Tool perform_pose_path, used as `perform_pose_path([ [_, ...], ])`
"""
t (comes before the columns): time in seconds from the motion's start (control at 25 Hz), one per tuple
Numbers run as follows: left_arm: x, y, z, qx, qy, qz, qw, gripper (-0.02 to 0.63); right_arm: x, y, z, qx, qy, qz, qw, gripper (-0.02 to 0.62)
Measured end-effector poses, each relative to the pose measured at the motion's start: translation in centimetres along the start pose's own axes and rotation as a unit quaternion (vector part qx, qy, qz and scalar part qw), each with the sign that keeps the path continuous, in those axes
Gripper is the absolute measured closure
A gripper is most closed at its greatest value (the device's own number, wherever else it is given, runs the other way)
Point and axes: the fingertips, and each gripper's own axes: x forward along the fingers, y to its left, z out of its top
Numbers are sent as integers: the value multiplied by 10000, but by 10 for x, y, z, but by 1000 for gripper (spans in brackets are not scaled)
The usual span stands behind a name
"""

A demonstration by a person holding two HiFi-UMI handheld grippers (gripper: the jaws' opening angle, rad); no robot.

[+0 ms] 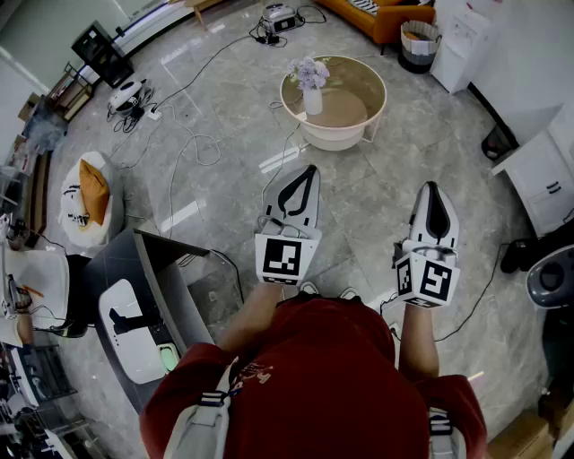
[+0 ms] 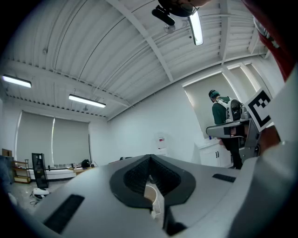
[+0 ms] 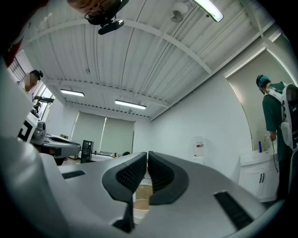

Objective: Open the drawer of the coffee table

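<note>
The coffee table (image 1: 334,103) is round and cream-coloured and stands on the grey floor ahead of me, apart from both grippers. A white vase of pale flowers (image 1: 311,85) sits on it. I cannot make out its drawer from here. My left gripper (image 1: 309,168) is held level and points at the table, its jaws shut on nothing. My right gripper (image 1: 433,186) is held out to the right of it, also shut and empty. In the left gripper view the left gripper (image 2: 149,158) shows its tips meeting, with a strip of the table (image 2: 152,195) below them. In the right gripper view the right gripper (image 3: 147,155) leaves only a thin slit over the table (image 3: 142,197).
Cables (image 1: 193,134) trail over the floor left of the table. A grey desk (image 1: 152,287) stands close at my left, with a white beanbag (image 1: 85,202) beyond it. An orange sofa (image 1: 386,13), a bin (image 1: 419,40) and white cabinets (image 1: 547,179) stand at the back right. A person in green (image 3: 274,111) stands by a cabinet.
</note>
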Motion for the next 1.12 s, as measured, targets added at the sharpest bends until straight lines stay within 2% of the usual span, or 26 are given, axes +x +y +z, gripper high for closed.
perform_pose_path([
  [0.56, 12, -51, -2, -147, 144, -106, 9997, 593, -13, -42, -13, 159, 96, -87, 9998, 571],
  [0.8, 16, -71, -14, -122, 353, -28, 9993, 592, -11, -53, -37, 347, 303, 114, 9989, 571],
  [1.0, 23, -84, -36, -203, 692, 68, 9974, 593, -7, -62, -65, 469, 535, 285, 9971, 571],
  [1.12, 28, -83, -42, -158, 666, 73, 9976, 593, 0, -62, -74, 489, 642, 358, 9961, 571],
])
